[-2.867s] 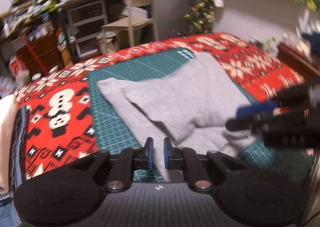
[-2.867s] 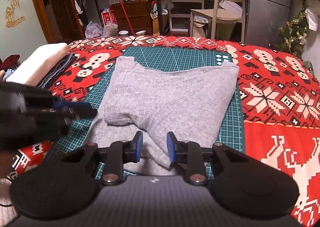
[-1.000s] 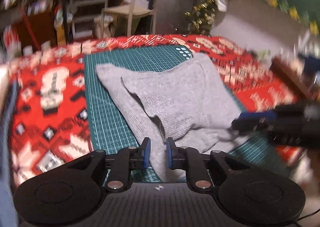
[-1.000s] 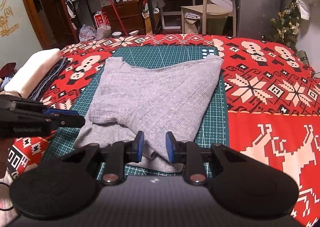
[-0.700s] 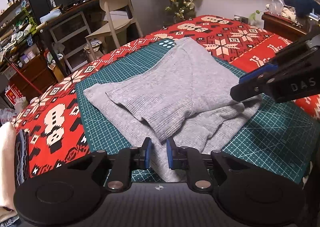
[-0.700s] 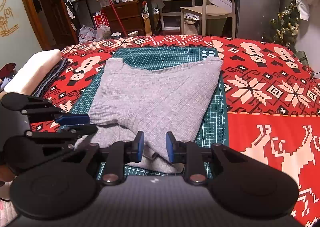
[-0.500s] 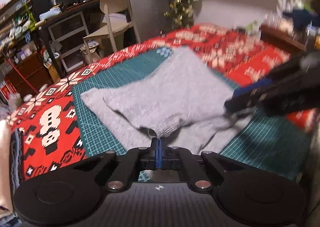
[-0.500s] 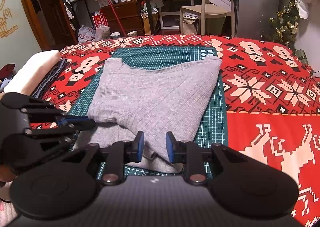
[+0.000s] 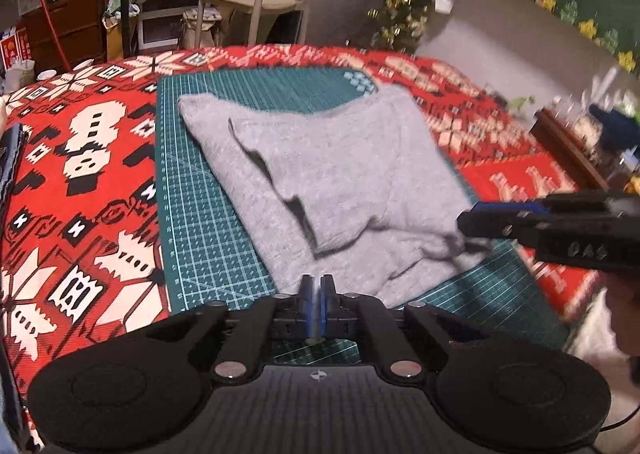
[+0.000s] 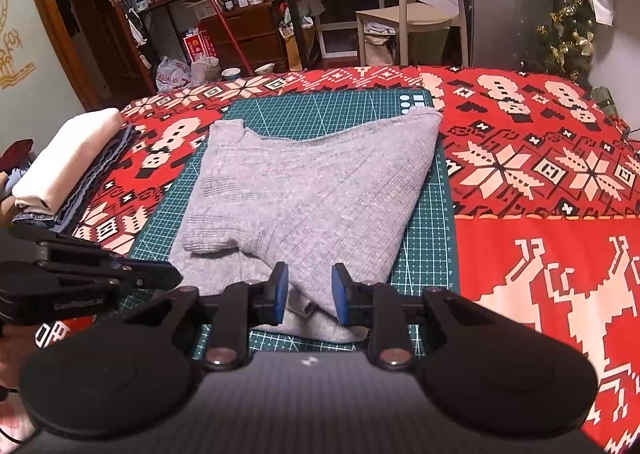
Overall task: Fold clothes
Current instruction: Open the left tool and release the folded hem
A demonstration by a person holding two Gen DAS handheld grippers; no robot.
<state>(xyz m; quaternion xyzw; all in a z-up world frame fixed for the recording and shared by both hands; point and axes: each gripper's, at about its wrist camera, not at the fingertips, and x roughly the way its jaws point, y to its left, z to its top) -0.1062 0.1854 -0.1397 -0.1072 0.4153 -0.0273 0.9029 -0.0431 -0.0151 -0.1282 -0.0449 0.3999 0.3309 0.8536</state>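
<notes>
Farthest left in the right wrist view, a folded cream cloth (image 10: 66, 151) lies on a dark folded garment (image 10: 94, 177) at the edge of the red patterned blanket (image 10: 540, 157). Just below them the left tongs (image 10: 166, 276) reach in from the side, tips at the near left edge of the grey sweater (image 10: 312, 189). Their jaws are opening from almost shut — only a thin slit shows between the blue pads (image 9: 307, 300) in the left wrist view (image 9: 314, 300), and whether any knit is caught in it I cannot tell.

Centre stage, the sweater rests on the green cutting mat (image 10: 436, 213), which lies on the blanket. It is partly folded: a flap lies doubled over the body, with a rumpled hem toward the near edge of the mat.

Over that near hem sit the right tongs (image 10: 308, 290), jaws partly apart with a bunched ridge of grey fabric between them; the pads seem to rest against it, though a firm pinch is not clear. Seen from the left wrist, these tongs (image 9: 466, 228) come in from the right, with their tip at the crumpled corner.

Beyond the blanket stand a pale chair (image 10: 416, 9) and, at far right, a small decorated tree (image 10: 568, 41).
</notes>
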